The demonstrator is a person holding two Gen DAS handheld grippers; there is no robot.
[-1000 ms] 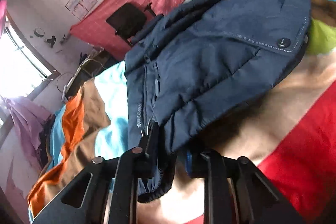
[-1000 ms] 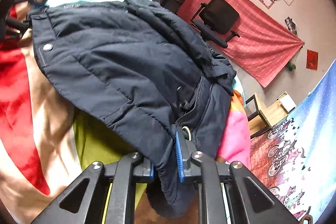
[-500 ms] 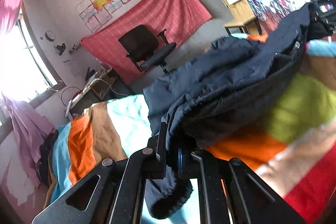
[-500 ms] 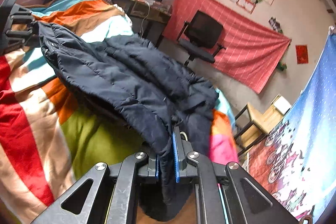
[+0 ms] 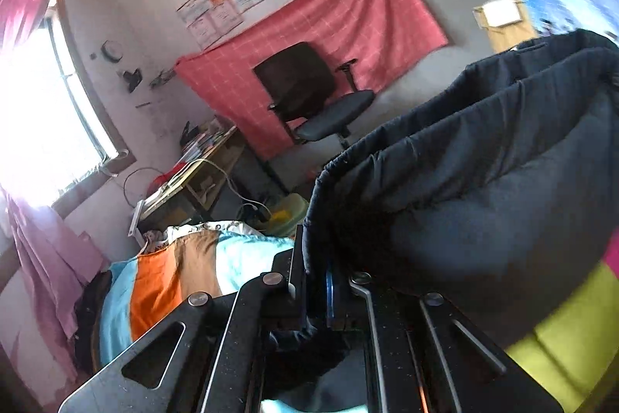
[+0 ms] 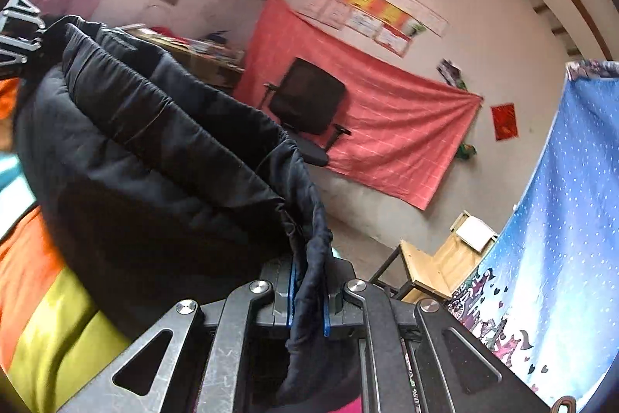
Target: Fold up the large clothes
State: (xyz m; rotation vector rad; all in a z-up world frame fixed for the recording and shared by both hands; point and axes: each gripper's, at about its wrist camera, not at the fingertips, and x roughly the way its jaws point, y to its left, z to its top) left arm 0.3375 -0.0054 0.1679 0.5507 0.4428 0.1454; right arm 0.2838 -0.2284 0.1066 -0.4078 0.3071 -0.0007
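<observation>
Now both grippers are clamped on the dark padded jacket [image 5: 483, 180]: the left gripper [image 5: 315, 281] and right gripper [image 6: 307, 291] each pinch an edge, and the garment, draped on the bed a second ago, hangs lifted above the striped blanket [image 5: 162, 281]. Beyond stand an office chair [image 6: 309, 103] and red wall cloth [image 5: 329, 37]. Only the right view shows the wooden chair's [image 6: 433, 266] seat.

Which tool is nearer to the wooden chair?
Right. The right tool has the wooden chair just beyond it; from the left tool the chair lies far across the jacket.

Jacket [image 5: 483, 157] above bedspread [image 5: 174, 281] (chair [image 5: 309, 95] behind)
</observation>
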